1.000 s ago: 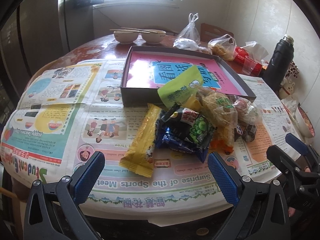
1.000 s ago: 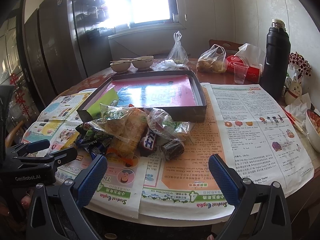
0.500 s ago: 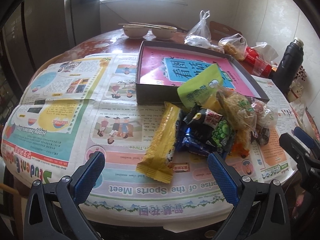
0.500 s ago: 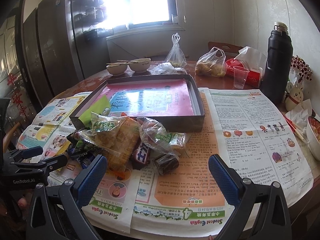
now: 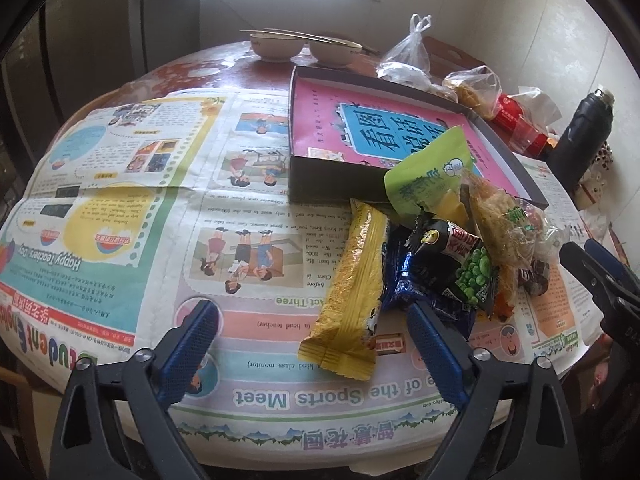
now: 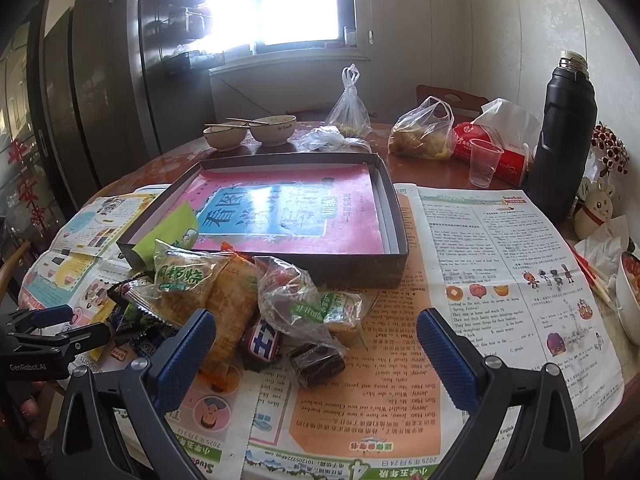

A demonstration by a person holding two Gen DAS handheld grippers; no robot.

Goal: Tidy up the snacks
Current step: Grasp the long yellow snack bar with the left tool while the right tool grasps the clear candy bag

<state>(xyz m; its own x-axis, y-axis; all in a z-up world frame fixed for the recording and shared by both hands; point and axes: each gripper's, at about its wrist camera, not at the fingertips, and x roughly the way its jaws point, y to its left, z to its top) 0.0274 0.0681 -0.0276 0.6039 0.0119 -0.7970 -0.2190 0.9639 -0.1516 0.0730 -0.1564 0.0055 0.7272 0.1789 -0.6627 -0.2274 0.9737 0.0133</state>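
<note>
Sunlit from a window on the far wall, the round counter is spread with children's newspapers and crowded along its far and right edges. Two bowls with chopsticks laid across them sit at the far side, tied plastic bags to their right, then a clear plastic cup and a tall black thermos.

A shallow dark box with a pink book cover lining its floor lies in the middle of the counter. The snacks form a heap just in front of its near wall. A green pouch leans against that wall and over its rim. A long yellow packet lies flat at the heap's left edge, beside a dark green-pea packet resting on a blue wrapper. Clear-wrapped pastries are piled behind, with a chocolate bar and a small dark cake in clear wrap at the near right.

The left tongs are wide apart, their jaws having just drawn in a little; the near end of the yellow packet shows between the blue pads, untouched by either. The right tongs stand wide apart over the chocolate bar and the dark cake, gripping nothing.
</note>
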